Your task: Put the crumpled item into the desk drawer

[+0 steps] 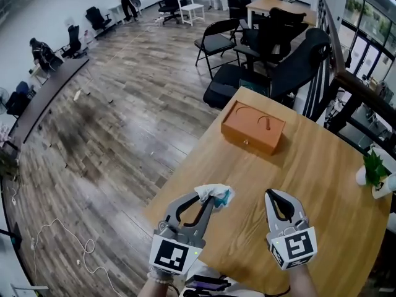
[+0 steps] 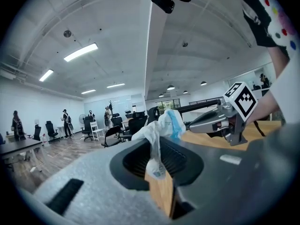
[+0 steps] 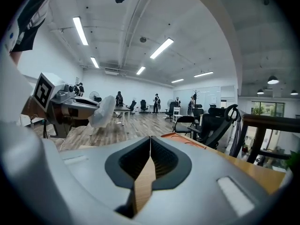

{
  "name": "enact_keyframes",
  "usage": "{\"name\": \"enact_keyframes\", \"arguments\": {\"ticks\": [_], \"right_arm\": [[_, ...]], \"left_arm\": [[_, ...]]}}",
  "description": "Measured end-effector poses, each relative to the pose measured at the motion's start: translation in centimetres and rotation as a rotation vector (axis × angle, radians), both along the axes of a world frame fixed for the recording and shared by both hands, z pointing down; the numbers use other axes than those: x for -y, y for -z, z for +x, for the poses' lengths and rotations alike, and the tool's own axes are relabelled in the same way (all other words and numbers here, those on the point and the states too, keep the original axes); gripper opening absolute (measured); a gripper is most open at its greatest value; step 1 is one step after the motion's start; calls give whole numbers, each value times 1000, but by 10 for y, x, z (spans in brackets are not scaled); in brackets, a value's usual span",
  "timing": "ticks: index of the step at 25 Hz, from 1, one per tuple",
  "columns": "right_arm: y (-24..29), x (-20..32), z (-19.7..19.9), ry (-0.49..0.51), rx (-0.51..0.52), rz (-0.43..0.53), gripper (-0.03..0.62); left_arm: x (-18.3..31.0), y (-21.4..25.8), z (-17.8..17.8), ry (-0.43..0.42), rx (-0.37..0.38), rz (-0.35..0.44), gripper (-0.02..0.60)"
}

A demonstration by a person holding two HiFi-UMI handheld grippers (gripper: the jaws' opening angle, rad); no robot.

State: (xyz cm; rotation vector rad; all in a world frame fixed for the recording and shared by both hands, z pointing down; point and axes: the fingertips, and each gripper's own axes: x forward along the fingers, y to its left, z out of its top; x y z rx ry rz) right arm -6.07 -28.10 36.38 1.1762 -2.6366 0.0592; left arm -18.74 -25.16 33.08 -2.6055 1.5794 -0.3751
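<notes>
The left gripper (image 1: 209,200), low and left of centre in the head view, has its fingers clamped on a crumpled white-and-blue paper-like item (image 1: 215,194) at the near edge of the light wooden desk (image 1: 322,178). To its right, the right gripper (image 1: 273,195) has its fingers pressed together, empty. An orange wooden drawer box (image 1: 253,127) sits mid-frame, well apart from both grippers.

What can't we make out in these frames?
- Drawer: shut in the head view, so its inside is hidden. In the right gripper view the right hand-held gripper covers all but its top.
- Crumpled item: its pinched part is hidden between the left hand-held gripper's jaws; material unclear.
- Plant: partly cut off by the head view's right edge.
</notes>
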Motion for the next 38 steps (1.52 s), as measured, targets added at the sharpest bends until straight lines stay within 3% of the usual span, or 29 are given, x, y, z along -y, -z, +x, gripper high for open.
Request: {"name": "enact_keyframes", "arguments": {"ticks": [8, 13, 21, 38], "right_arm": [[-26, 59, -32, -65, 19, -33, 15], [-47, 91, -48, -108, 22, -58, 31], [-95, 140, -61, -166, 4, -115, 46], [-177, 217, -72, -244, -51, -213, 103]], "left_arm": [[62, -33, -26, -39, -15, -28, 63], [87, -53, -36, -76, 39, -42, 63], [125, -93, -48, -137, 49, -86, 64], [179, -143, -74, -140, 40, -145, 64]]}}
